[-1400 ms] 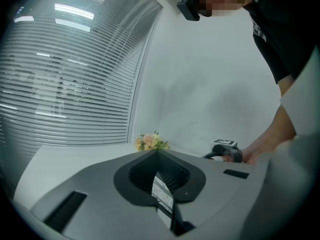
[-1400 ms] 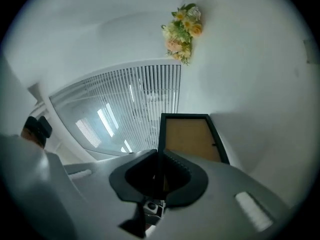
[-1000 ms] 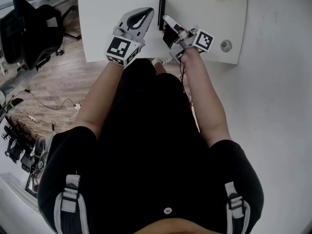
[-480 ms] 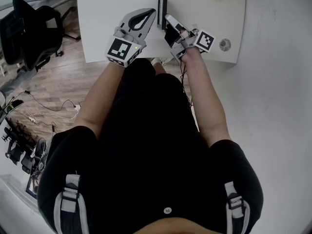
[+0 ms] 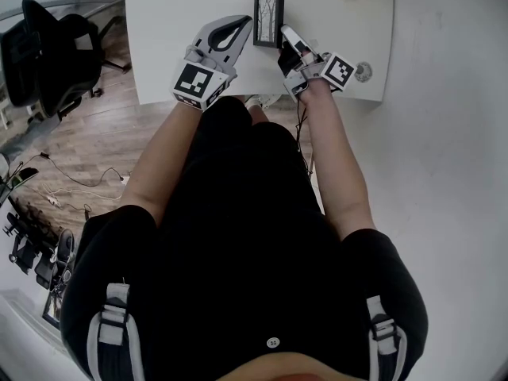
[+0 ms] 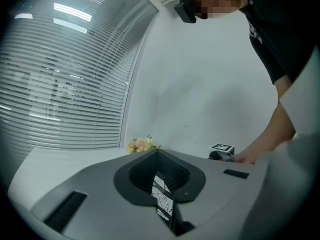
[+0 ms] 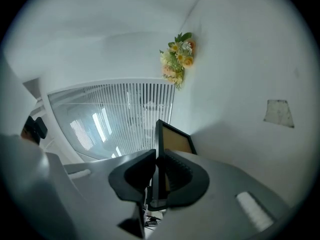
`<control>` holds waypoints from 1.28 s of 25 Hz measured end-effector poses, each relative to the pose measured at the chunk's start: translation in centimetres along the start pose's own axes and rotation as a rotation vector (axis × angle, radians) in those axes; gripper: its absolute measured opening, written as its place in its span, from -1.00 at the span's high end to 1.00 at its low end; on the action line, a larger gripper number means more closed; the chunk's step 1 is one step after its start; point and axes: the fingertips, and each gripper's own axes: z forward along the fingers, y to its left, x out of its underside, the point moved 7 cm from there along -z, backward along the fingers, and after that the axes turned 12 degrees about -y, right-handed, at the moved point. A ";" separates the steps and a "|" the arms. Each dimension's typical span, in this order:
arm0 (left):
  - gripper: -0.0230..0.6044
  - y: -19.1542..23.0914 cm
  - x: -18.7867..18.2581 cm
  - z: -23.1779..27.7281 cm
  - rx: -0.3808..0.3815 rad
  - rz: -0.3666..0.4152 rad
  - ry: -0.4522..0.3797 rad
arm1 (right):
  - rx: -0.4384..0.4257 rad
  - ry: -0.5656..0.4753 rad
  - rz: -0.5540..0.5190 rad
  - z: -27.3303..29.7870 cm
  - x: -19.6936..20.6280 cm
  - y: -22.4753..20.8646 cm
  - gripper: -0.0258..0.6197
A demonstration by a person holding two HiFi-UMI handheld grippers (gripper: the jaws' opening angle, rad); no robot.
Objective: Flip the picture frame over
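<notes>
picture frame (image 5: pixel 268 18): black border, white print with black branch lines, tan backing; left gripper (image 5: pixel 244 22), right gripper (image 5: pixel 286 32): grey, black pads, black-white square markers; table (image 5: pixel 175 22) white; flowers (image 7: pixel 177 59) yellow-peach; floor (image 5: pixel 87 141) brown wood; chair (image 5: pixel 48 46) black

An office is indicated. A black swivel chair (image 5: pixel 48 50) is seen near a white desk (image 5: pixel 182 22), and a glazed wall is covered by slatted blinds (image 6: pixel 60 84).

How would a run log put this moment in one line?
right gripper: shut on picture frame edge | picture frame: tilted, picture side showing | left gripper: beside its left edge
</notes>
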 end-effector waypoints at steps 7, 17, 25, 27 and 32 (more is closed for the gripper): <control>0.90 0.5 -0.3 -1.2 0.004 -0.008 0.001 | 0.074 -0.039 -0.041 -0.6 -0.6 -0.9 0.73; 0.90 -0.8 -0.2 -2.3 -0.009 -0.001 -0.003 | 0.265 -0.042 -0.324 -2.4 -3.1 -1.5 0.33; 0.90 -1.9 -0.9 -3.0 -0.021 0.014 -0.013 | 0.437 0.053 -0.736 -3.3 -4.2 -0.3 0.12; 0.90 -2.2 -0.8 -3.1 -0.027 0.013 -0.020 | 0.448 0.100 -0.831 -3.3 -4.3 -0.3 0.07; 0.90 -3.1 -0.7 -3.1 -0.038 0.025 -0.016 | 0.380 0.162 -0.960 -3.0 -3.6 1.3 0.07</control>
